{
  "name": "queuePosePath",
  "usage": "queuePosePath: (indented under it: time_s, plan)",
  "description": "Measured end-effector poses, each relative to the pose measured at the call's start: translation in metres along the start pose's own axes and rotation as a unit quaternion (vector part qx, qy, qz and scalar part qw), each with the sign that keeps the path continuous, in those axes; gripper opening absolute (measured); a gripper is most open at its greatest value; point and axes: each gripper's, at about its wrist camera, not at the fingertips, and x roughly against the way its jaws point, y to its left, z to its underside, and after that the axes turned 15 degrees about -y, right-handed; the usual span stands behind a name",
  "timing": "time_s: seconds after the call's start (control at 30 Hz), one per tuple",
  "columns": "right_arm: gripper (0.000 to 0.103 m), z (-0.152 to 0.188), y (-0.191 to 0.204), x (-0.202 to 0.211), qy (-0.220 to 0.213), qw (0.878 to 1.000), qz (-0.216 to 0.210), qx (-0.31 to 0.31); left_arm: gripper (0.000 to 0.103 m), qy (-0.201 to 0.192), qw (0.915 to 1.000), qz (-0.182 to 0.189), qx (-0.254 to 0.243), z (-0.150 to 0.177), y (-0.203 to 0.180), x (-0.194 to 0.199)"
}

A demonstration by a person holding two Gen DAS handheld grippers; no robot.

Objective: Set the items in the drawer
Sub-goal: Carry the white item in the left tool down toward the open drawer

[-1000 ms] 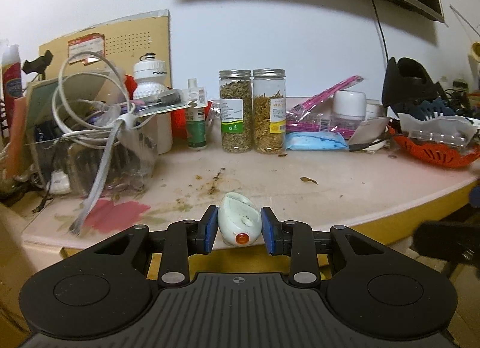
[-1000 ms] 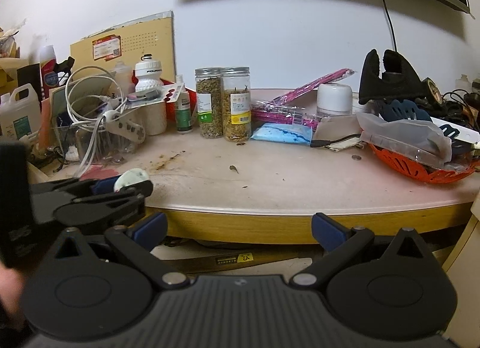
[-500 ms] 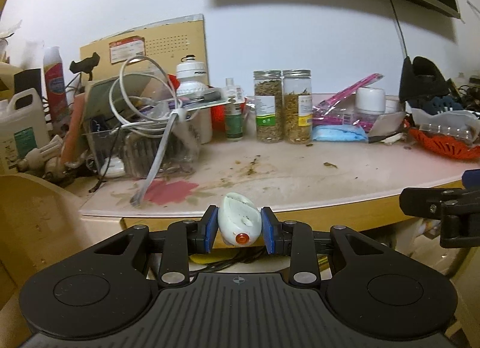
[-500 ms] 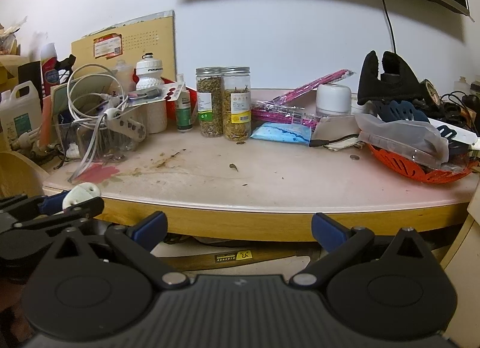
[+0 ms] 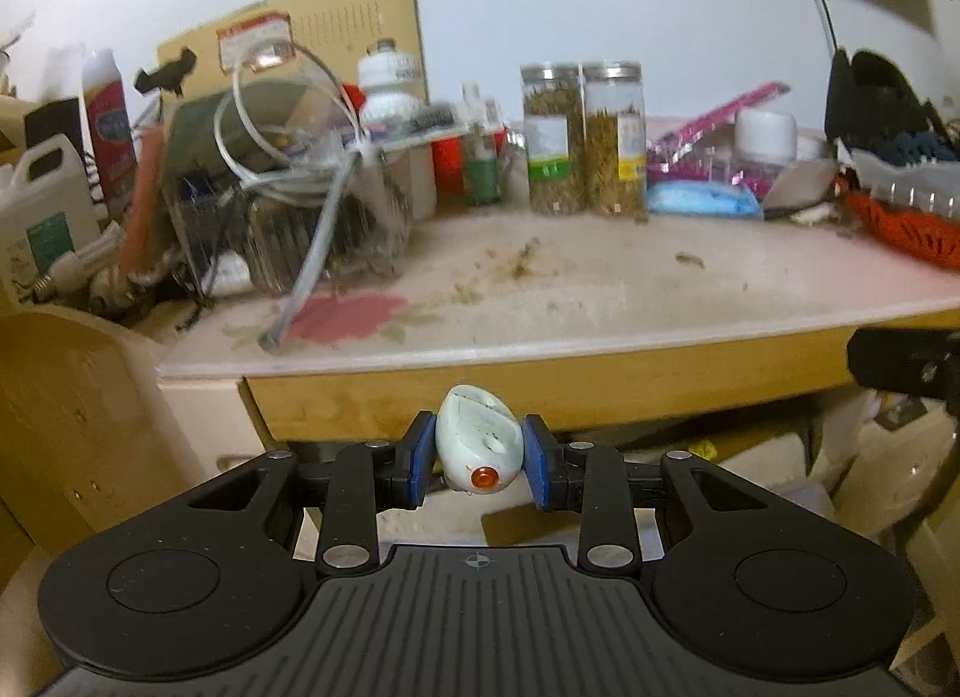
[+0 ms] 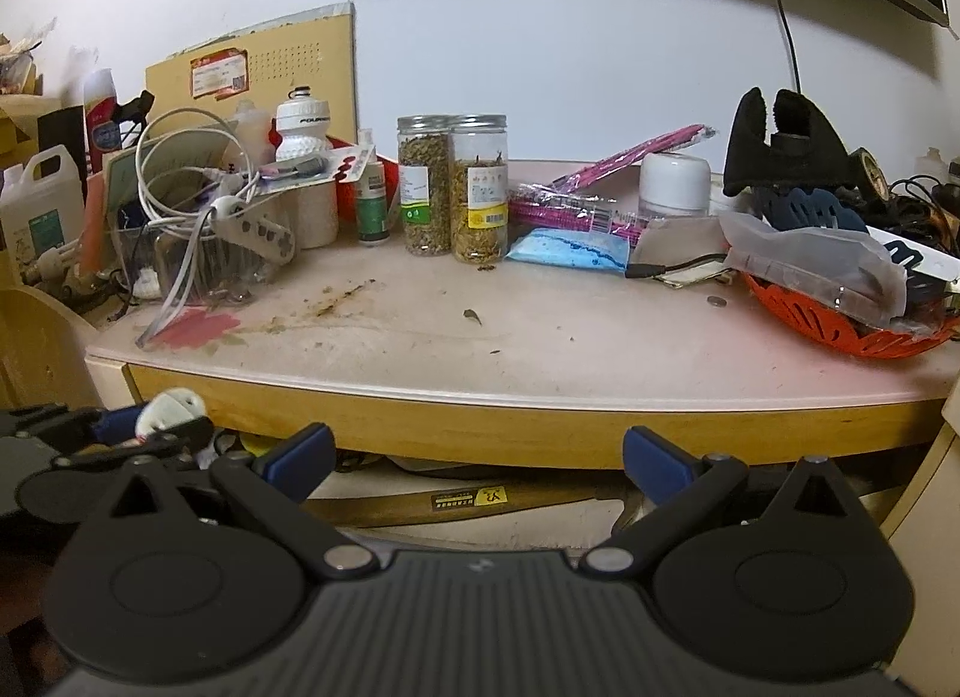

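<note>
left gripper (image 5: 478, 460) clamped on small white plastic bottle with orange button (image 5: 476, 448), held off the desk, just below the yellow wooden desk edge (image 5: 540, 391). step in hand looks like carry toward the drawer. no open drawer in view; pale cabinet front (image 5: 204, 421) at left may be it, can't tell. right gripper (image 6: 477, 460) spread wide, empty. next move likely needs right to open the drawer.

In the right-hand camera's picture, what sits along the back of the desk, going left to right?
White jug → white sports bottle → green bottle → two herb jars → white tub → black stand → orange basket.
</note>
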Motion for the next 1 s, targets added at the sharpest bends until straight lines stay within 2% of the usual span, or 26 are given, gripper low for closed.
queuePosePath:
  time_s: [0.37,0.5,0.7,1.0]
  plan:
    - [0.102,0.004,-0.003,-0.005,0.021,1.0,0.0,-0.005,0.03,0.1,0.9949,0.0,-0.004,0.037,-0.001,-0.037]
    - [0.103,0.006,-0.003,-0.007,0.026,1.0,-0.002,-0.007,0.03,0.15,0.9887,0.001,0.001,0.053,0.001,-0.052]
    - [0.103,0.007,-0.003,-0.009,0.034,0.999,-0.004,-0.009,0.03,0.21,0.9769,0.022,0.031,0.074,0.007,-0.071]
    - [0.103,0.01,-0.004,-0.012,0.046,0.999,-0.007,-0.013,0.03,0.265,0.9634,0.025,0.035,0.1,0.008,-0.095]
